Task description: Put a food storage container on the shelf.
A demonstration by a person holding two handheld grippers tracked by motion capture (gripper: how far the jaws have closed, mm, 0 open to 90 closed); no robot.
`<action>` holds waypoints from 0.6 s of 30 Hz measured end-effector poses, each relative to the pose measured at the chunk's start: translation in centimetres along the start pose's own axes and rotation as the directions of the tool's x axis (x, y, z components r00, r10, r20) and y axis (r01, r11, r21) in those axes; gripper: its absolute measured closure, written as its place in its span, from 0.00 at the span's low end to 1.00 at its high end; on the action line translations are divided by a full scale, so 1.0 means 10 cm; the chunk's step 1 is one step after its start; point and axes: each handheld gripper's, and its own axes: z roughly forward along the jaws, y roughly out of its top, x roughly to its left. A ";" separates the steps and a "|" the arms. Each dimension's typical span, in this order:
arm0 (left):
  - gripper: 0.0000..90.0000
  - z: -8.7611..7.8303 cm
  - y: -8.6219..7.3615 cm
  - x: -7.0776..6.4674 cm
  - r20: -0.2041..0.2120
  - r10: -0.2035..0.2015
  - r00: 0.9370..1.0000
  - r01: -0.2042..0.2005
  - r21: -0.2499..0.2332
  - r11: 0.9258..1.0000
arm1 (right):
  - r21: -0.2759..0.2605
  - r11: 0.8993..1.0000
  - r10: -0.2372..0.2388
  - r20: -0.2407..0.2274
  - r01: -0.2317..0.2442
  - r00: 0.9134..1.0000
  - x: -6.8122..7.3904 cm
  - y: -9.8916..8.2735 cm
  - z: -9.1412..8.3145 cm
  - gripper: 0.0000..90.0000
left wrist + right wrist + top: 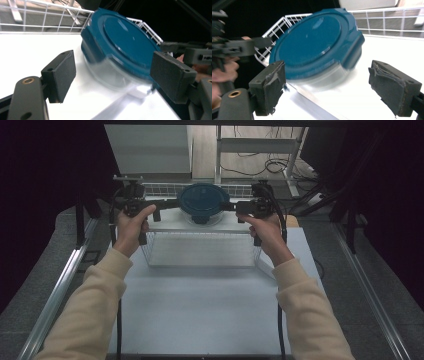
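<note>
Standing on a white shelf [170, 222], the container [202, 202] sits between both grippers' parted fingers.

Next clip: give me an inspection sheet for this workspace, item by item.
Surface: pale table, bare in front.
Job's things: round container with blue lid and clear body, on the top shelf of a white wire rack.
Clutter: nothing seen.
Grippers: left gripper and right gripper flank the container, both open, pads off it.
Cables: black cables trail from the grippers along the table; more on the floor behind.
Surroundings: metal rails beside the table, dark curtains, white frame at the back.
</note>
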 end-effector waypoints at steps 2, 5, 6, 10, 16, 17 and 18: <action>0.22 -0.09 -0.10 -0.05 -0.013 0.058 0.998 -0.058 0.012 0.998 | -0.005 0.999 -0.045 0.020 0.045 0.999 0.04 -0.07 -0.08 0.16; 0.22 -0.22 -0.29 -0.13 -0.019 0.112 0.994 -0.111 0.020 0.994 | -0.015 0.996 -0.092 0.013 0.092 0.996 0.10 -0.21 -0.22 0.18; 0.23 -0.26 -0.35 -0.16 -0.018 0.121 0.993 -0.120 0.021 0.993 | -0.018 0.994 -0.106 0.009 0.106 0.994 0.12 -0.26 -0.26 0.19; 0.23 -0.36 -0.60 -0.26 -0.010 0.142 0.990 -0.141 0.043 0.989 | -0.018 0.988 -0.151 0.003 0.151 0.989 0.15 -0.50 -0.40 0.23; 0.21 -0.46 -0.98 -0.42 -0.011 0.210 0.978 -0.209 0.078 0.975 | -0.007 0.985 -0.175 -0.015 0.175 0.985 0.14 -0.89 -0.55 0.26; 0.20 -0.46 -1.06 -0.46 -0.029 0.243 0.970 -0.239 0.085 0.967 | -0.006 0.984 -0.180 -0.015 0.180 0.984 0.13 -0.95 -0.58 0.26; 0.20 -0.46 -1.14 -0.49 -0.050 0.277 0.959 -0.272 0.096 0.958 | -0.006 0.982 -0.187 -0.016 0.187 0.982 0.13 -1.02 -0.60 0.27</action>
